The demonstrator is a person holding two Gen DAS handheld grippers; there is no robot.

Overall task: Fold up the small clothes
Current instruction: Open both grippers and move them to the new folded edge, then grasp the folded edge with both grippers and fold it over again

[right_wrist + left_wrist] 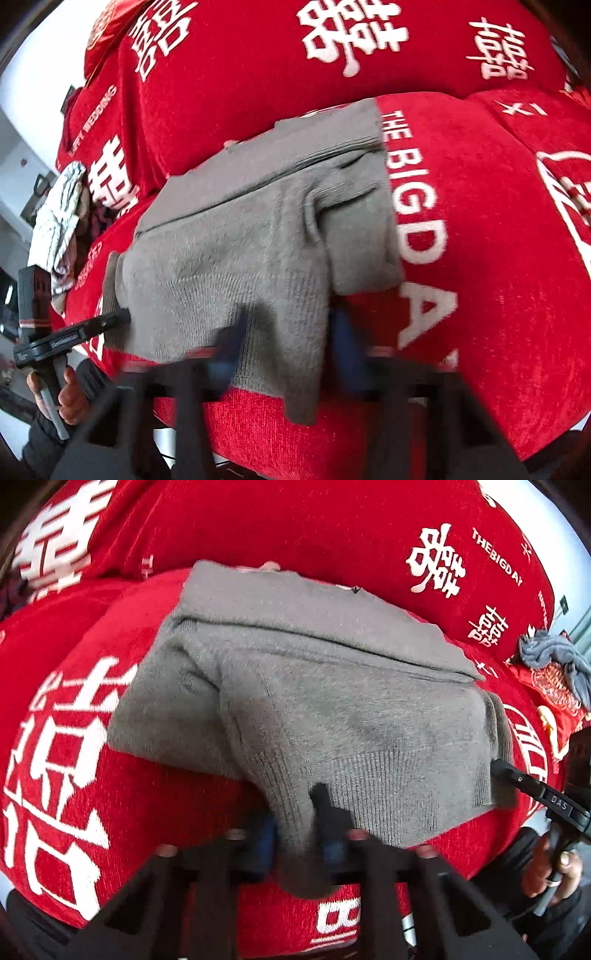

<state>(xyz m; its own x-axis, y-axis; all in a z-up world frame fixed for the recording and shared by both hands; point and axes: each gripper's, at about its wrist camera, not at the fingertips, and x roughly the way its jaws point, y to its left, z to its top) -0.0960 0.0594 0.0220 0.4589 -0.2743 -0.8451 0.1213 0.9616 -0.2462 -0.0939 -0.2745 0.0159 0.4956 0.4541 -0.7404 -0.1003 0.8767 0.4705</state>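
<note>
Right now both grippers are clamped on the near hem of a grey sweater point(303, 686) that lies on a red cover point(66, 738) printed with white characters. The left gripper point(295, 830) comes in low from the front edge, its fingers point(325, 812) pointing forward with a bunch of ribbed hem pinched between them; a tail of cloth droops down past the jaws toward the camera. The right gripper point(288, 343) sits the same way at the other near corner, fingers point(232, 343) closed on a fold of knit that hangs below them.

From the left wrist view, the right gripper point(517, 775) shows from the side as a black bar reaching in level from the right, its tip buried in the sweater's edge, with the person's right hand point(554, 871) wrapped round the handle below it. From the right wrist view, the left gripper point(107, 321) reaches in from the left likewise, tip against the cloth, and the left hand point(66, 395) grips its handle underneath, thumb up.

The sweater itself is already doubled: a flat folded band lies across its far part, and a sleeve is tucked in at one side. It rests in the middle of the cover, near edge lifted slightly. A crumpled grey garment point(554, 657) lies well apart at the cover's far side, and a pale striped cloth point(59, 214) is heaped at the opposite end.
</note>
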